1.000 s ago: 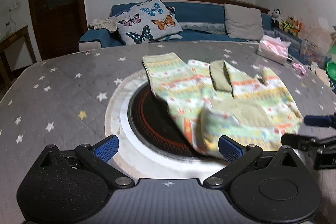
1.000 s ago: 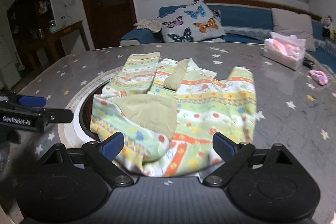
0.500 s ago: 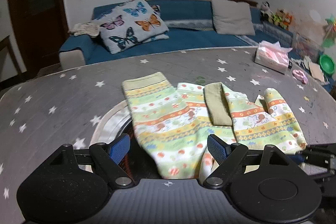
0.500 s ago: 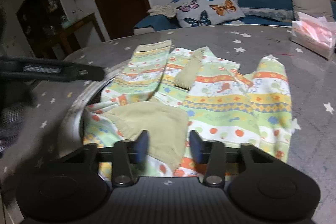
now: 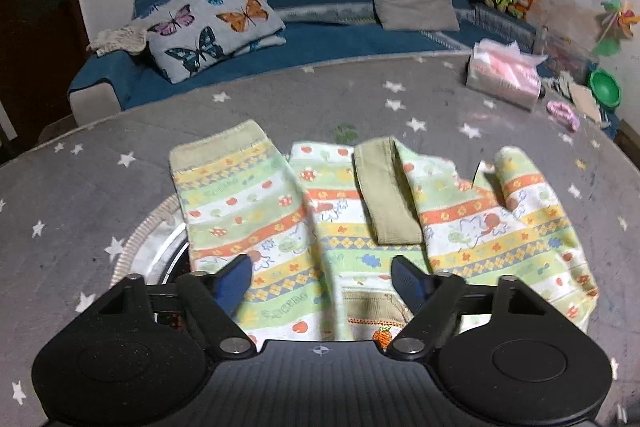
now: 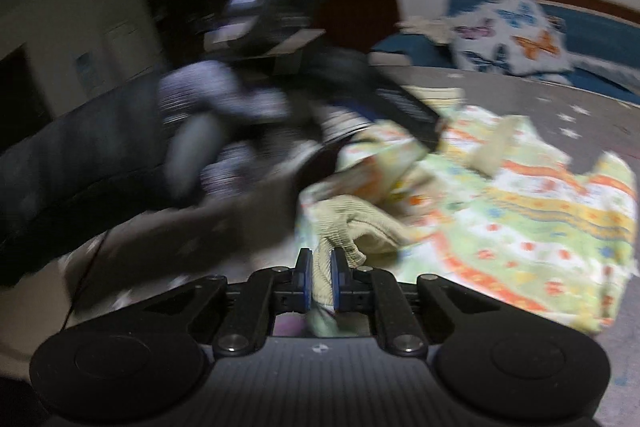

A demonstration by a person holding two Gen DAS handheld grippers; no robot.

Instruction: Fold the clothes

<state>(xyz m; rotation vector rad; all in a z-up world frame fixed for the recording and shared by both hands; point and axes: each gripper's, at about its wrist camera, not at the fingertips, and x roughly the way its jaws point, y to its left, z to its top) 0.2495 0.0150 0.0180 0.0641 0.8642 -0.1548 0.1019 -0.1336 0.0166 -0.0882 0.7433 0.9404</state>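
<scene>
A child's garment with green, yellow and orange stripes and olive ribbed trim lies spread on the grey star-print table. My left gripper hovers over its near edge. Its jaws are closing, with striped cloth lying between the blue pads, which stand apart from it. In the right wrist view my right gripper is closing, its pads pinching a bunched olive ribbed hem of the garment. A blurred gloved hand holding the left tool fills the upper left of that view.
A round inset hotplate sits in the table under the garment's left part. A pink tissue pack, a small pink item and a green bowl lie at the far right. Behind the table is a blue sofa with a butterfly pillow.
My left gripper moved right over the garment and its jaws narrowed. My right gripper's jaws closed on the olive hem, and the left hand swung into the right wrist view.
</scene>
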